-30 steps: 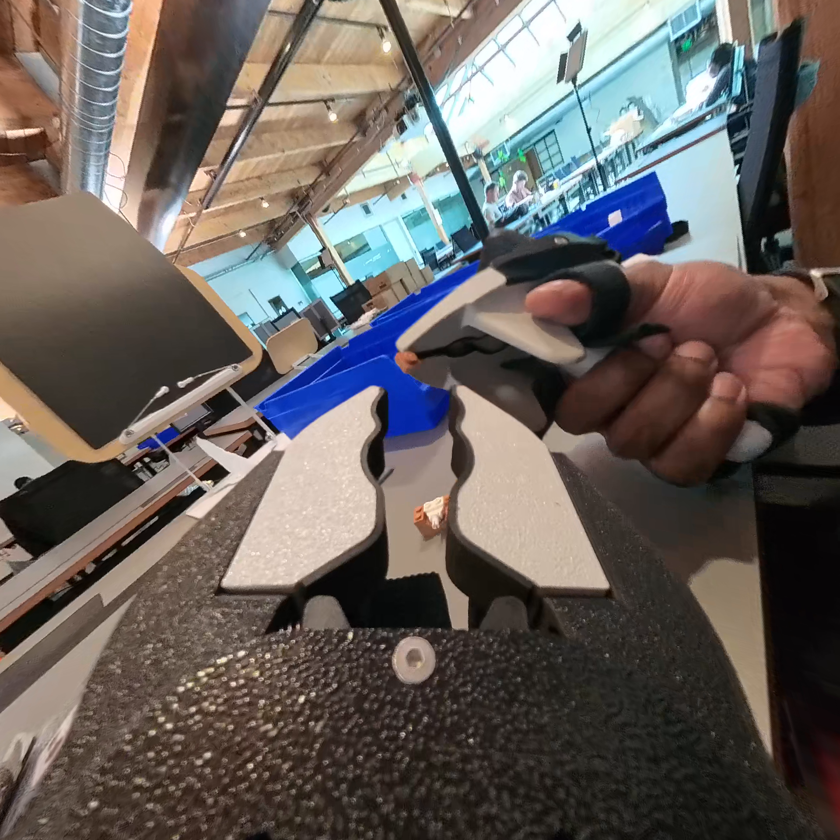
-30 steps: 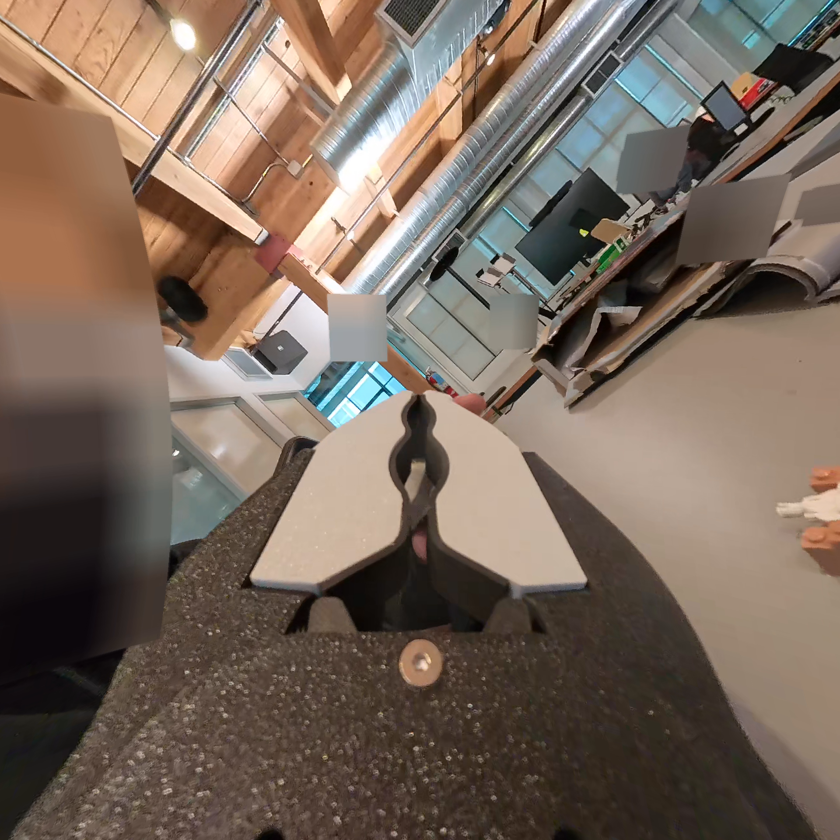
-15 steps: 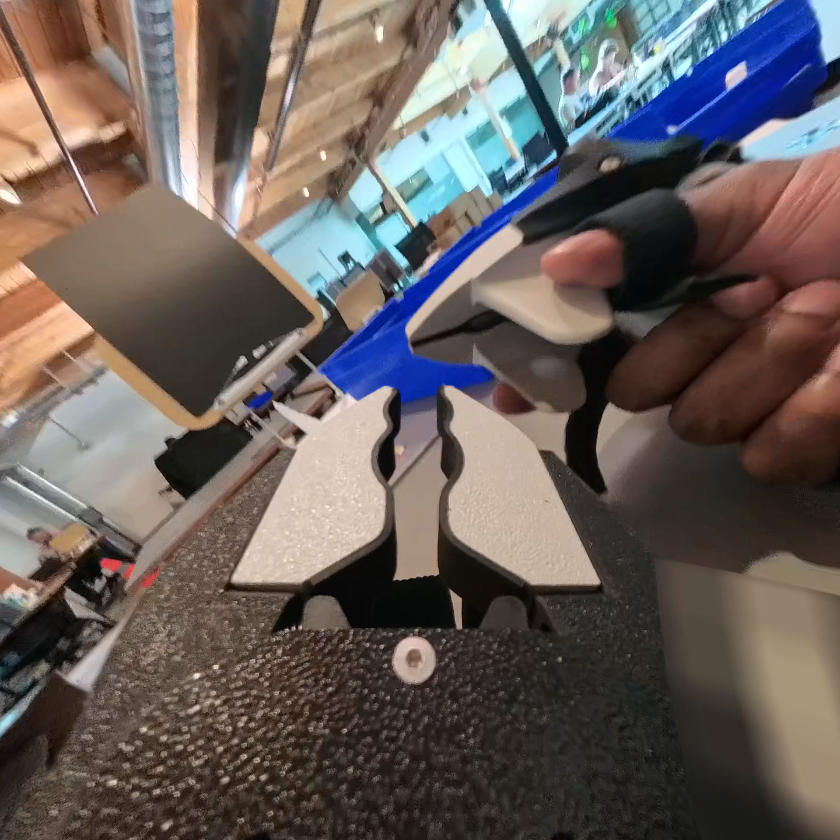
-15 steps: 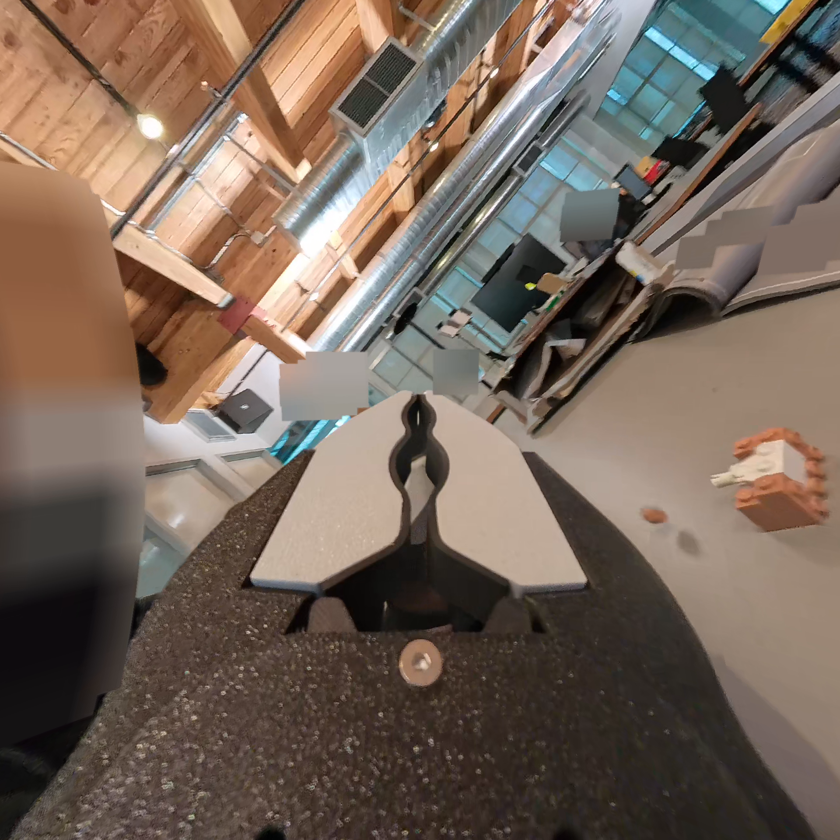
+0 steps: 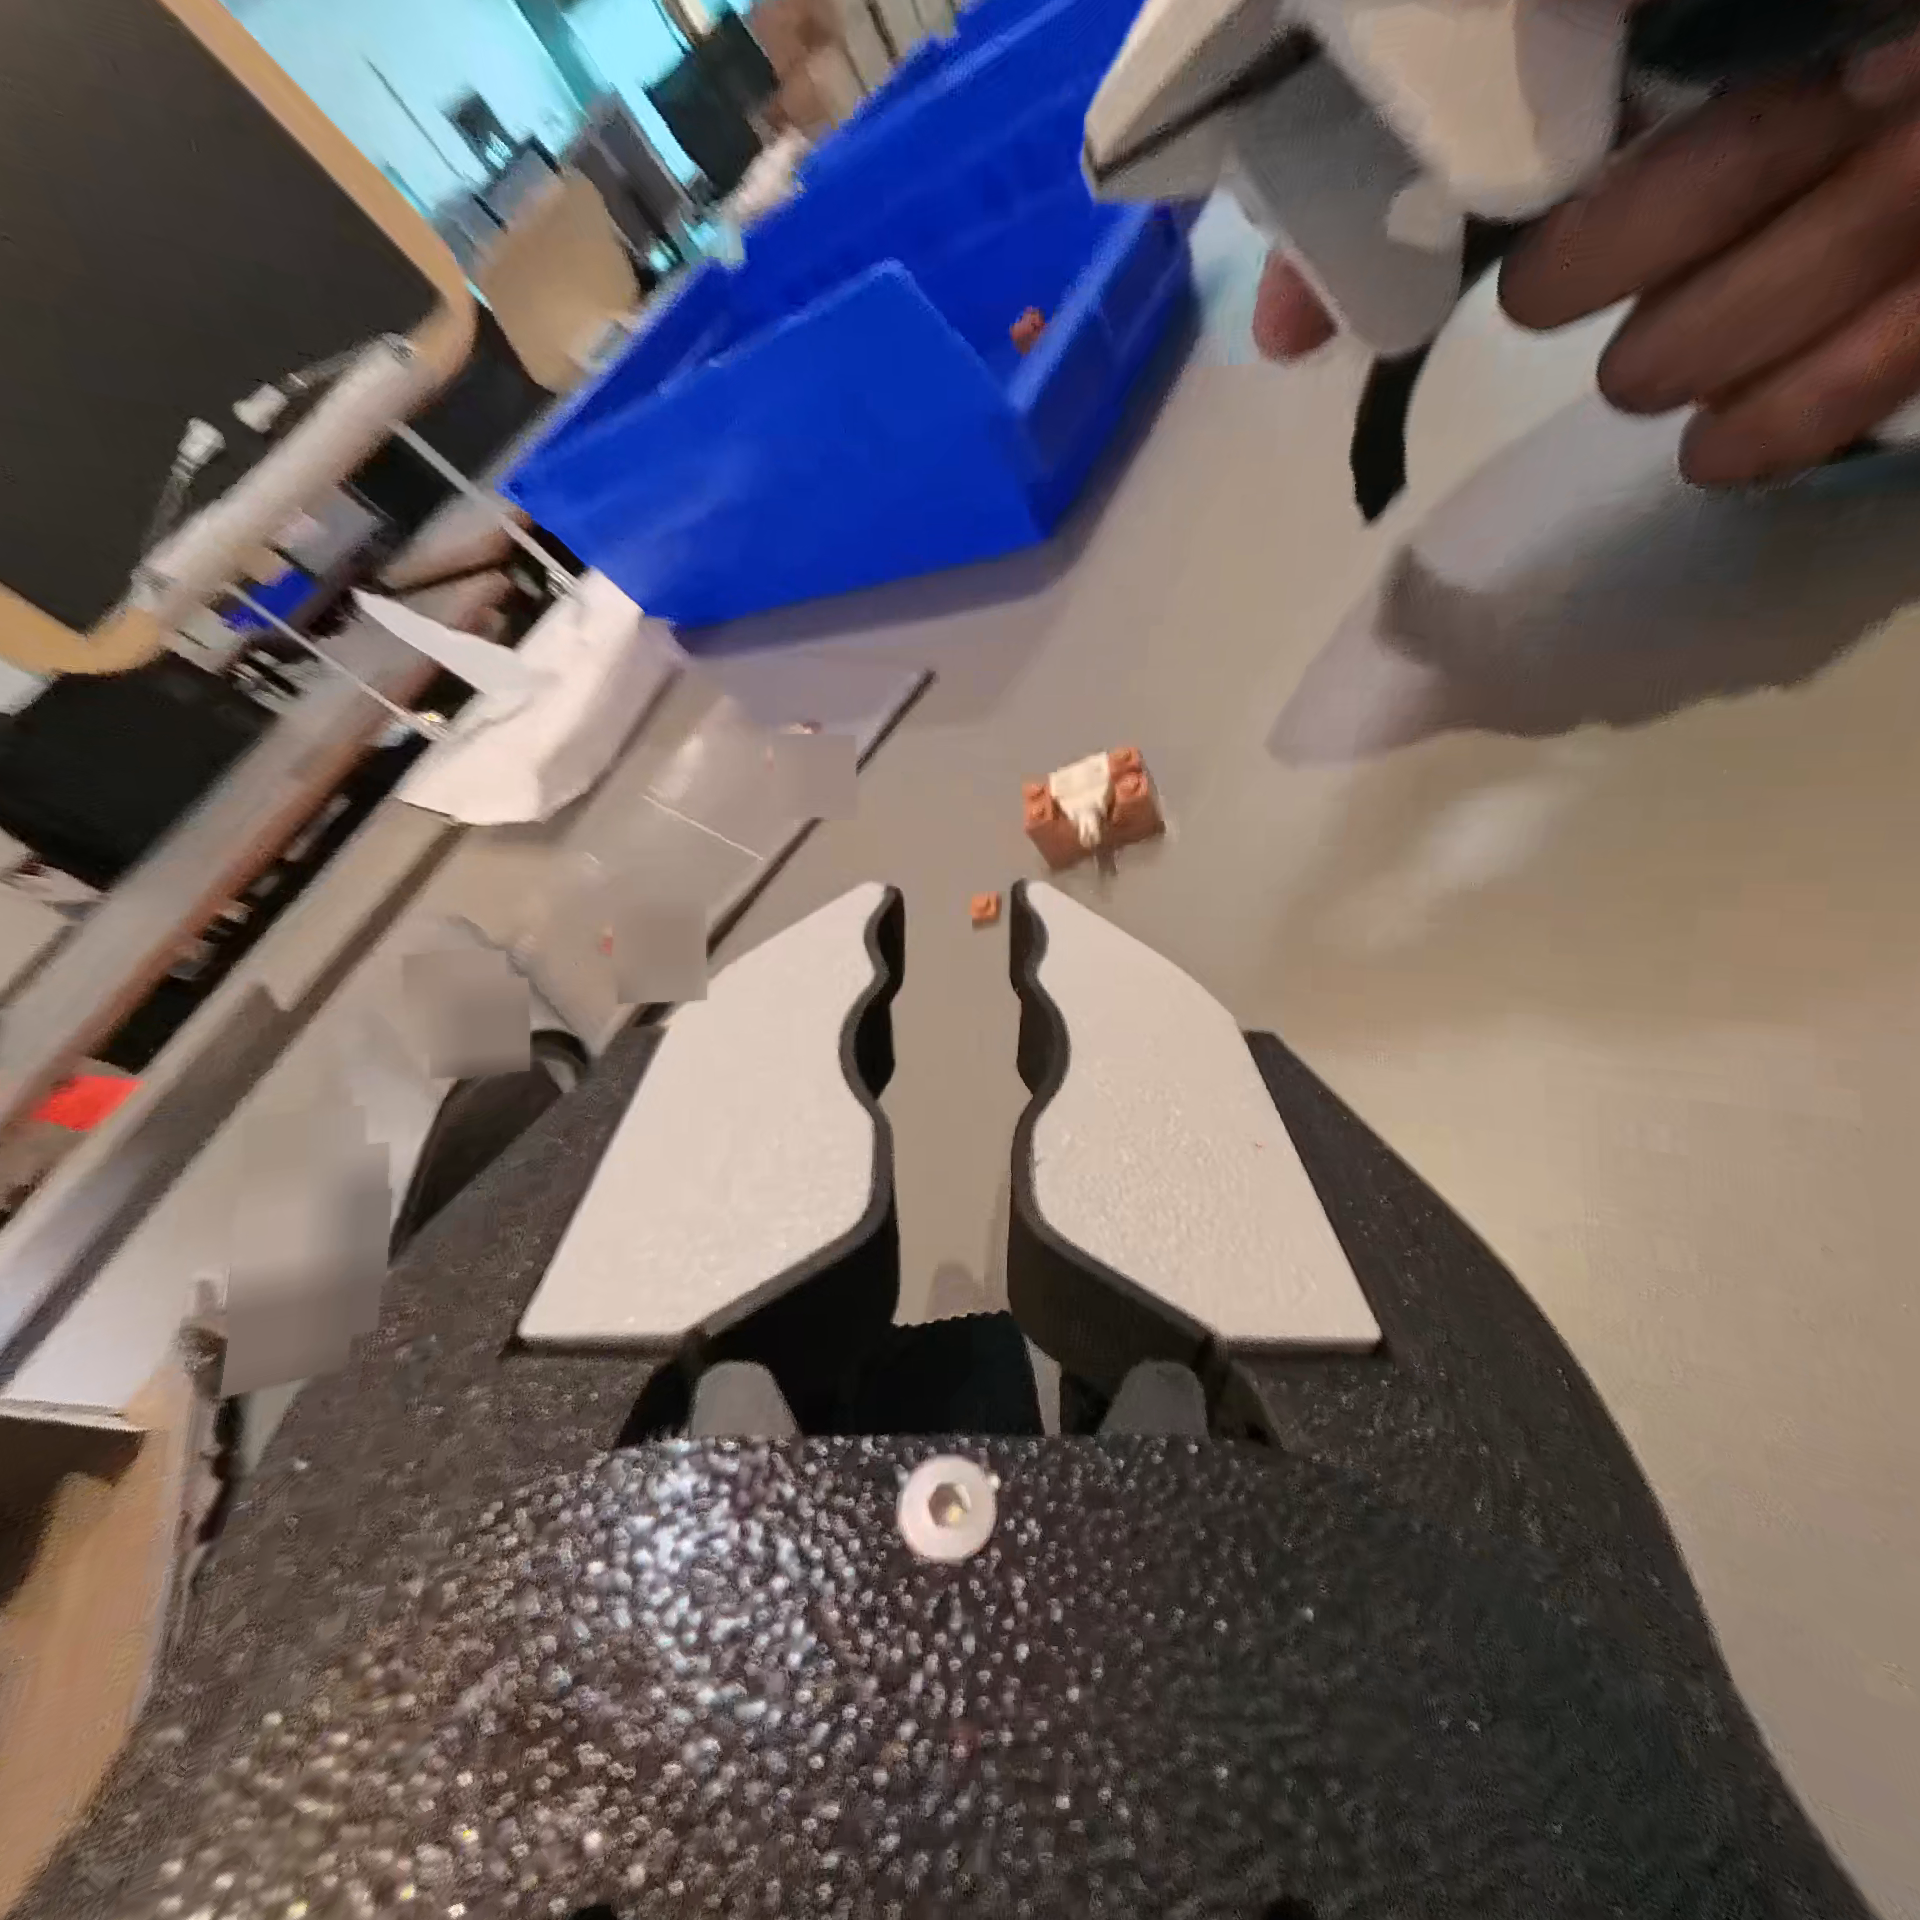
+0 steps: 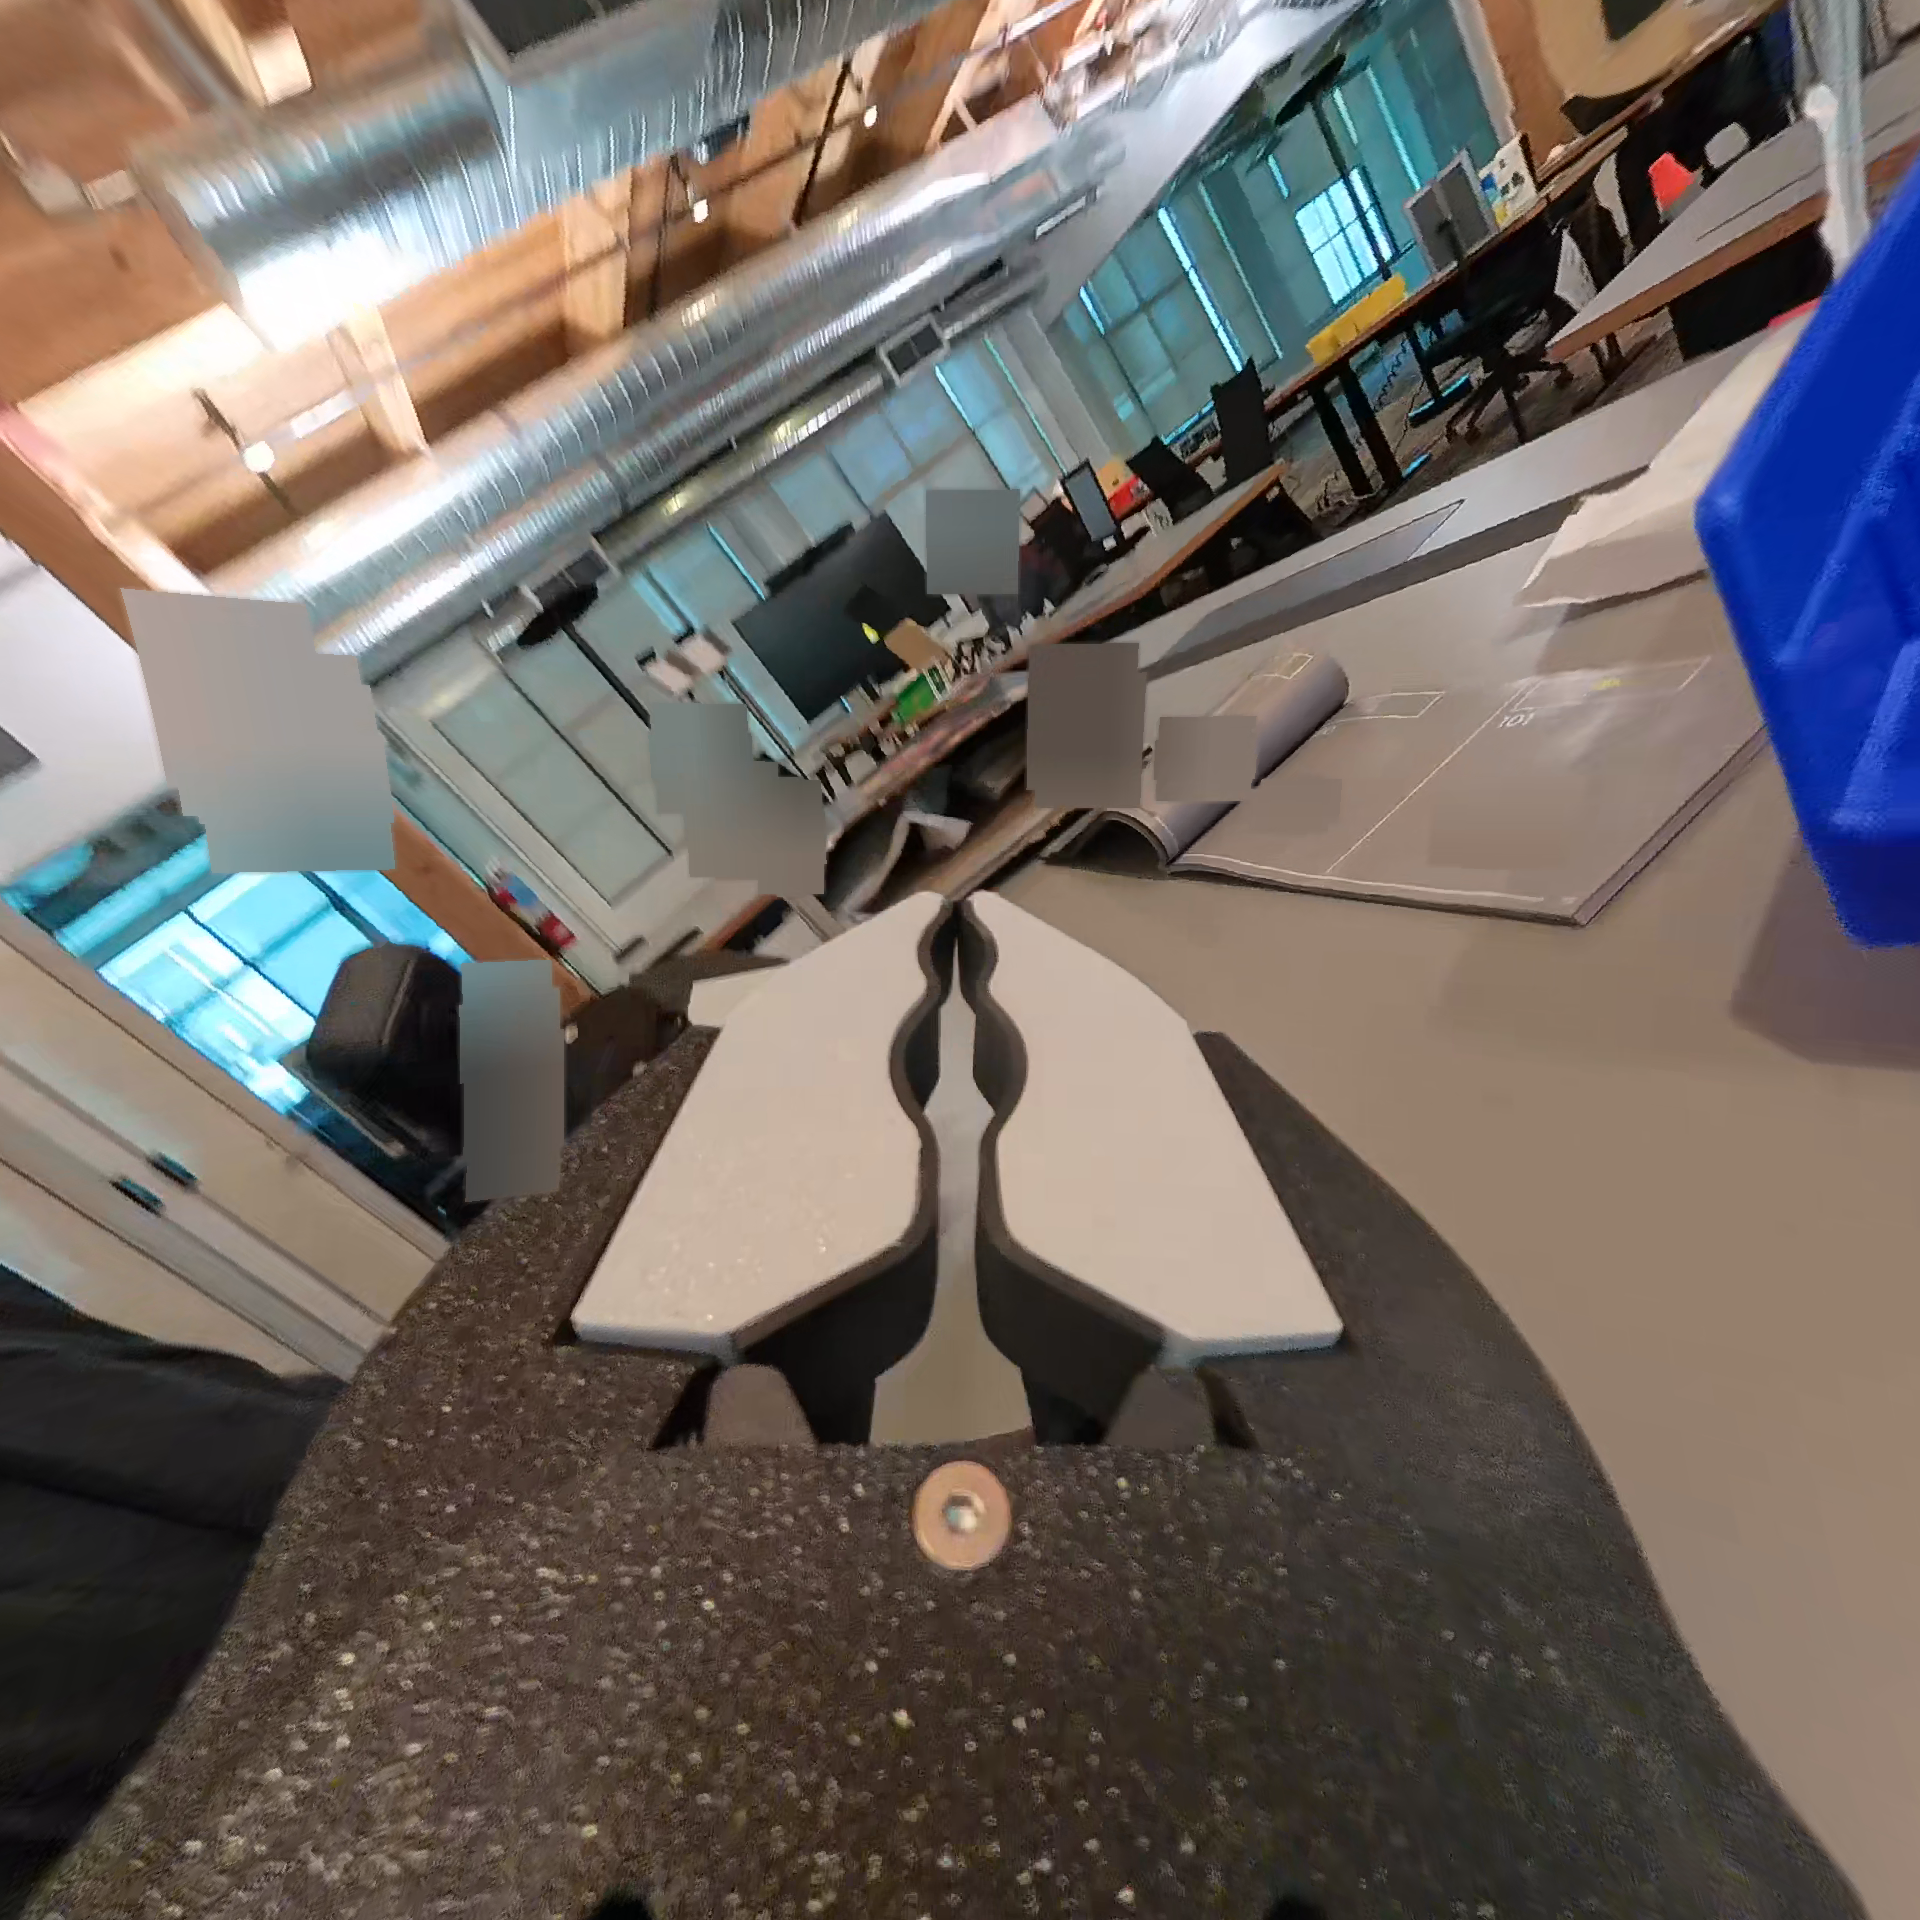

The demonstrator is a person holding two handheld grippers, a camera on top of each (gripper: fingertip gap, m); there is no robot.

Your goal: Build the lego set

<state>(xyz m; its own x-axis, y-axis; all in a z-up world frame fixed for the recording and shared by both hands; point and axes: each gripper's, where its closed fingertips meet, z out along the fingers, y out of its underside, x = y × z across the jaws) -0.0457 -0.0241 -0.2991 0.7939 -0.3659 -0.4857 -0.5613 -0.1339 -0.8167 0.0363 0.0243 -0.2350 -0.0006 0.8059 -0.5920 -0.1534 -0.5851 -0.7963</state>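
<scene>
On the table (image 5: 1558,1143), the left tool (image 5: 956,904), tilted down since earlier, hovers parted and empty near a small brown piece (image 5: 987,909); the right tool (image 6: 956,914) remains closed, empty.

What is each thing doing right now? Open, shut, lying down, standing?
Left claw: open, nothing between its fingers.
Right claw: shut, tips together, holding nothing.
Small brown plate piece: lying flat on the table, just ahead of the left claw.
Brown brick block with white piece: resting on the table, untouched.
Booklet: lying open.
Blue bin: sitting upright on the table.
</scene>
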